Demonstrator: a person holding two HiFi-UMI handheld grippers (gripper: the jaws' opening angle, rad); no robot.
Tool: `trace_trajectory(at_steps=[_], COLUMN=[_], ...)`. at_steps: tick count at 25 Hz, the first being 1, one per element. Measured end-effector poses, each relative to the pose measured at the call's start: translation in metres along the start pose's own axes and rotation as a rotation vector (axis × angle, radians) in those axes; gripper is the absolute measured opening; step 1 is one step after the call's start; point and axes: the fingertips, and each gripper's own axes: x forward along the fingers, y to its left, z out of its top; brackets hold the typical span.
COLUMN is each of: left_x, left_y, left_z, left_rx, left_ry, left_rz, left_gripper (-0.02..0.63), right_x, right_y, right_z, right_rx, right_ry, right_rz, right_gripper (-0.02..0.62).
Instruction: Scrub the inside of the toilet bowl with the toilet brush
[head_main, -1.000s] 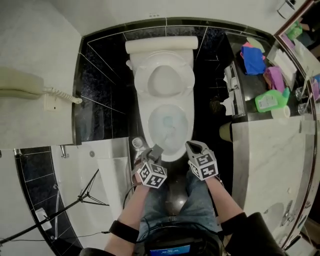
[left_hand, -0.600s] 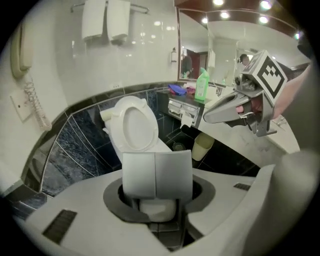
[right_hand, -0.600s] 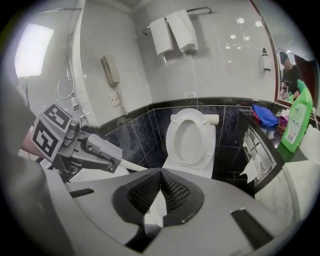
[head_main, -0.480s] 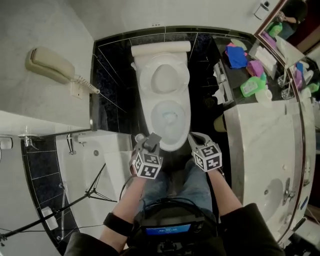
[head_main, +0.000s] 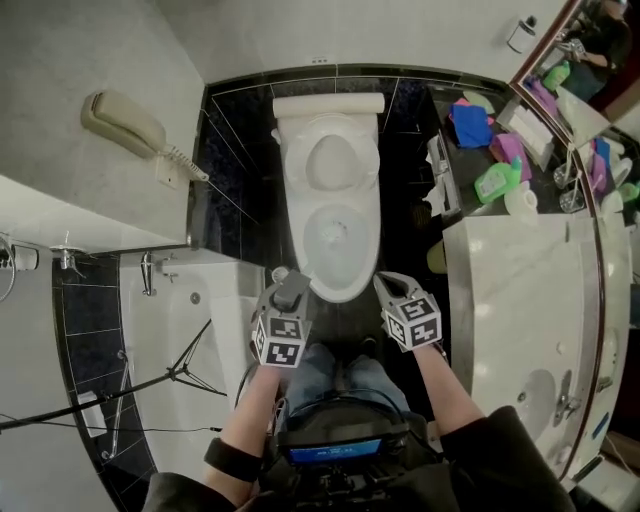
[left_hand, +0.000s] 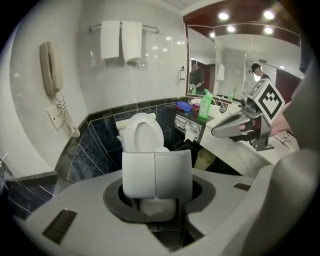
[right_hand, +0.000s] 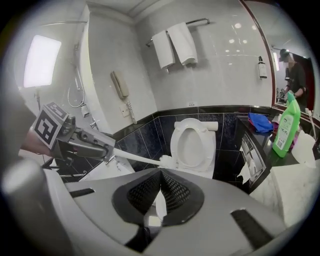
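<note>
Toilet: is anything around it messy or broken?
Nothing looks broken or spilled. The white ceramic toilet has its seat up. The only untidy bit: white toilet paper hangs in loose, ragged tails beside it.

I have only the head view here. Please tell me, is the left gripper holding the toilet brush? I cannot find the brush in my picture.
Observer: Yes. In the right gripper view the left gripper is shut on the toilet brush; its white handle ends in bristles toward the toilet.
Operator: And the right gripper?
Observer: The right gripper is shut, nothing between its jaws.
Operator: Anything on the wall above the toilet?
Observer: Two white towels on a rail.
</note>
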Motion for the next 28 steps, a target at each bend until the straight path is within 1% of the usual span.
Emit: trace_trajectory(at_steps=[5,9,12,16,22,28], left_x=[-0.014,-0.022,-0.024,-0.028,-0.033,-0.038], left_y=[-0.014,-0.025,-0.035,-0.047,-0.065,-0.074], left_z=[0.0,0.004,0.004,0.008,0.003,-0.005], left_rx=[-0.022,-0.027,-0.023,-0.029,-0.005,0.0], left_ry=[-0.01,-0.016,-0.02,-0.037,-0.025,0.0], left_rz=[0.035,0.035,0.031,0.023,0.017,0.044], left_gripper=[0.149,0.147,0.147,0.149,0.147,0.147], right_x=[-0.015,-0.024,-0.034,-0.046,-0.059,-0.066], right_y=[0.0,-0.003,-0.001,-0.008,-0.013,-0.01], right_z=[-0.004,-0.014,-0.015,-0.022,-0.036,-0.039], right_rx=[-0.003,-0.016,-0.01,-0.011,-0.007,-0.009], right_ry=[-0.015,-0.024,-0.034,-0.045,-0.054,-0.063], right_rz=[0.032,0.033,0.037,0.022,0.015,0.048], right_gripper=[0.007,0.008,0.007,0.007,0.006,0.006])
